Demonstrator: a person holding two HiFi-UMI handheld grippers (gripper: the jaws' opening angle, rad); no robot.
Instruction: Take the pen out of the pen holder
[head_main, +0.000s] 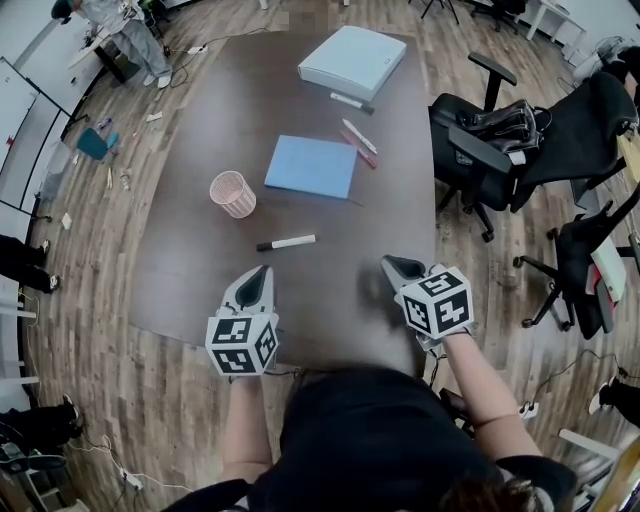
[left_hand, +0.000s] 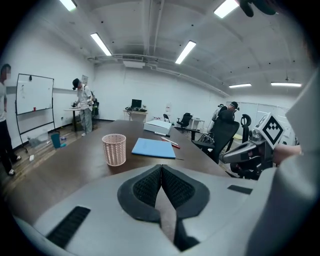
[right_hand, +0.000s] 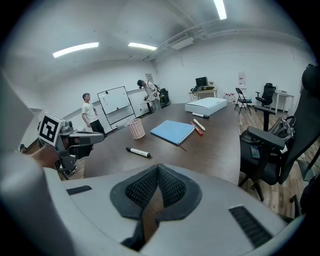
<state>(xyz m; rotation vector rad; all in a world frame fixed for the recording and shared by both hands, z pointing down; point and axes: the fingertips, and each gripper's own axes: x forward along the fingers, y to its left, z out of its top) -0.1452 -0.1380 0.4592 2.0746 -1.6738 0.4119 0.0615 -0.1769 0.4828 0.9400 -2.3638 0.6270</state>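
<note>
Both grippers hover low over the near edge of the dark table (head_main: 200, 120). The left gripper (head_main: 262, 271) has its jaws clenched, pad against pad, with nothing between them. The right gripper (head_main: 392, 263) is the same, jaws pressed together and holding nothing. They sit side by side, well apart, both pointing toward the far side.

And there's the pen (head_main: 286, 242), a white marker with a black cap, lying flat on the tabletop. It's outside the pen holder, just beyond the two grippers and touched by neither. Its capped end points left.

The pen holder (head_main: 232, 194), a pink mesh cup, stands upright a little farther off and left of the pen, clear of it.

Right of the cup lies a blue folder (head_main: 312, 166), flat. At its far right corner sit a white pen (head_main: 360, 135) and a red pen (head_main: 359, 150), close together. Farther still there's a white box (head_main: 352, 60) with another marker (head_main: 351, 102) along its near edge.

Black office chairs (head_main: 480, 150) crowd the right side of the table. In the right gripper view a person in a white shirt (right_hand: 89, 112) stands by a whiteboard (right_hand: 115, 104) at the far left.
</note>
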